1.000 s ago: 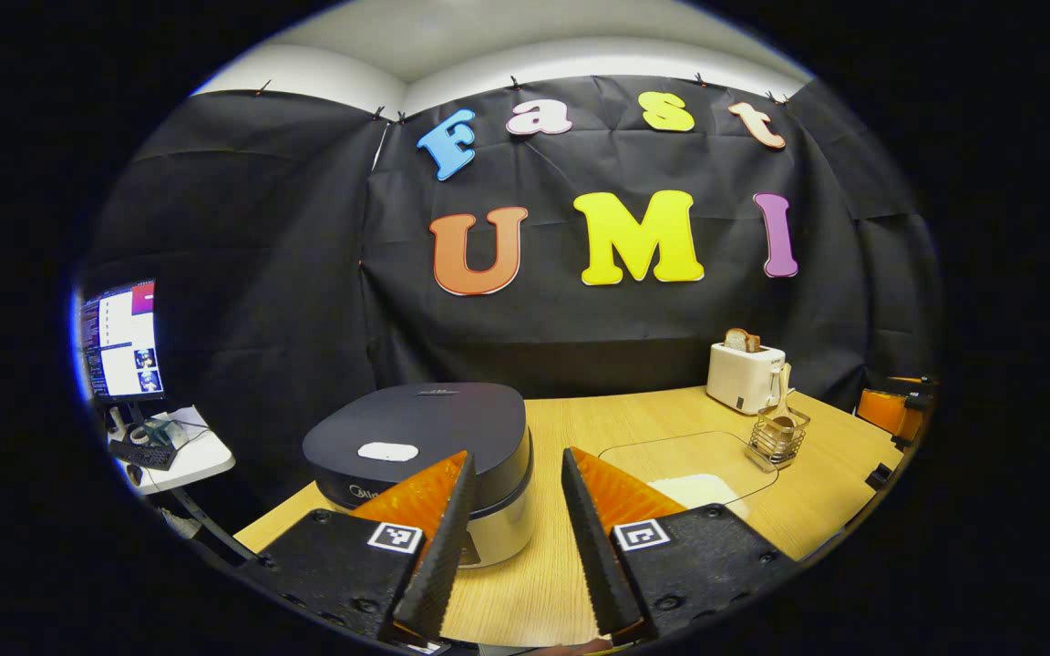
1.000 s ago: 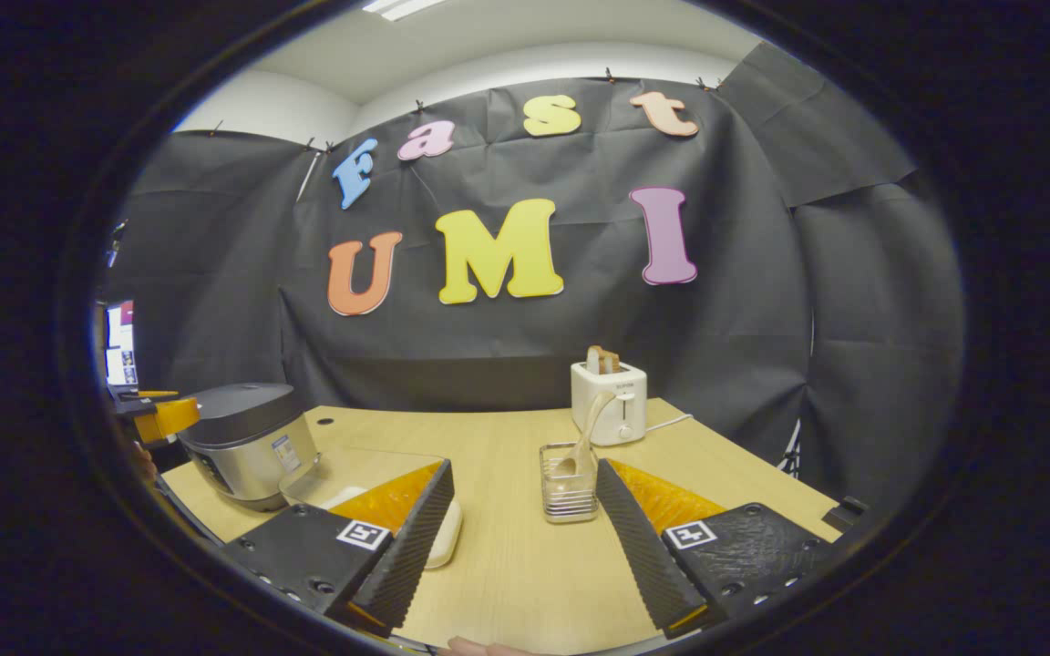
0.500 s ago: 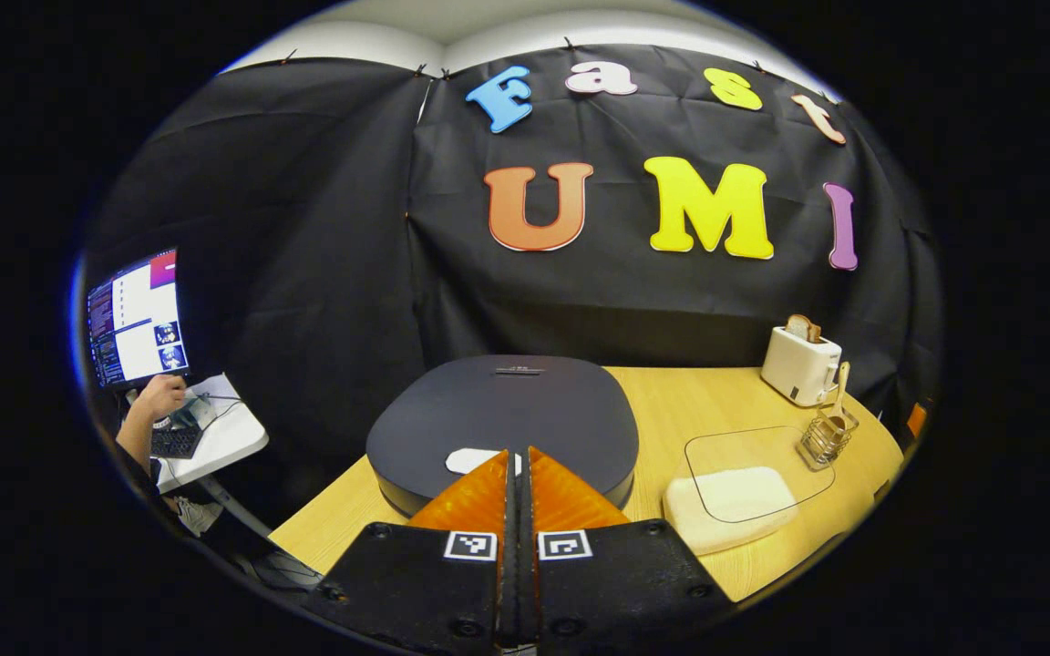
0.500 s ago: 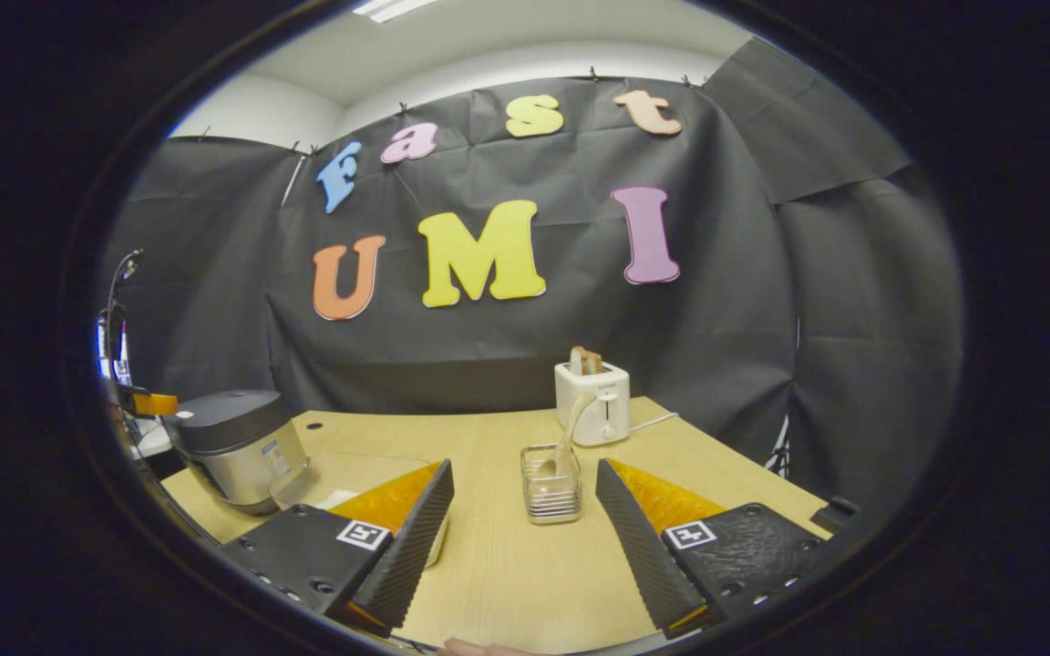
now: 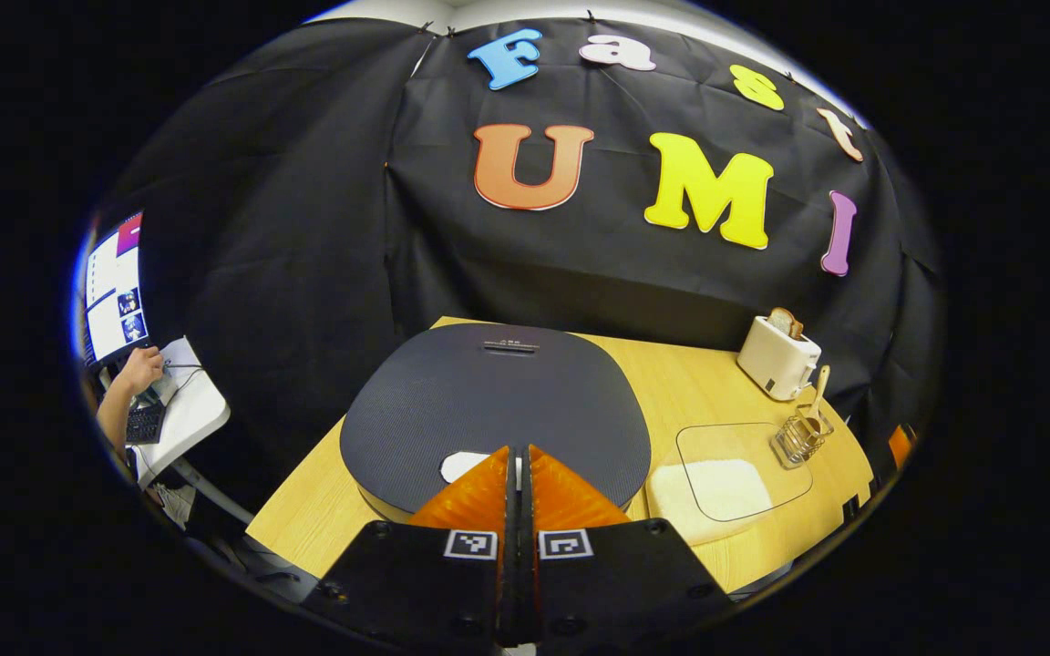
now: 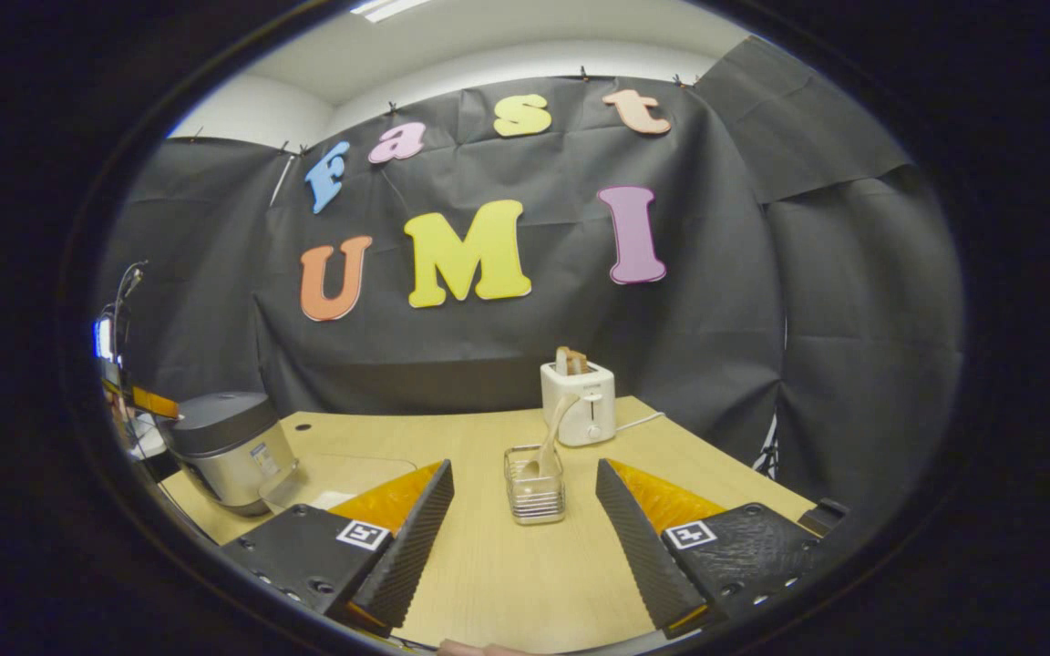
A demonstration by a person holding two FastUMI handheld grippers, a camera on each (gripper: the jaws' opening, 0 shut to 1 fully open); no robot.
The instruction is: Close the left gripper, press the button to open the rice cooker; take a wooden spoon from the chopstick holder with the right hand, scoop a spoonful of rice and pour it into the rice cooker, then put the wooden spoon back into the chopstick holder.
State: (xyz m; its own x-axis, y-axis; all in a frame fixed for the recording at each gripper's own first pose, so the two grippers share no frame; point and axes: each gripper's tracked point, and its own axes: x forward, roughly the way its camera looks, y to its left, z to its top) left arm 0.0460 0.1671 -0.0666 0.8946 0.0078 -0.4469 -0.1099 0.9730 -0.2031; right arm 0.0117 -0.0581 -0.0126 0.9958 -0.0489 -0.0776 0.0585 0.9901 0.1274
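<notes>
Left hand-held gripper (image 5: pixel 514 453) pressed together, tips over white button (image 5: pixel 463 466) on rice cooker (image 5: pixel 496 407) lid. Right hand-held gripper (image 6: pixel 525 478) spread, facing chopstick holder (image 6: pixel 535 486) with wooden spoon (image 6: pixel 550 437).

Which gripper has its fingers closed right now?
The left gripper: its fingers meet above the rice cooker lid. The right gripper is spread wide.

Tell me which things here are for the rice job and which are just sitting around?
For the job: rice cooker, its button, wooden spoon, chopstick holder, rice container, left gripper, right gripper.

Just sitting around: toaster, monitor, keyboard.
</notes>
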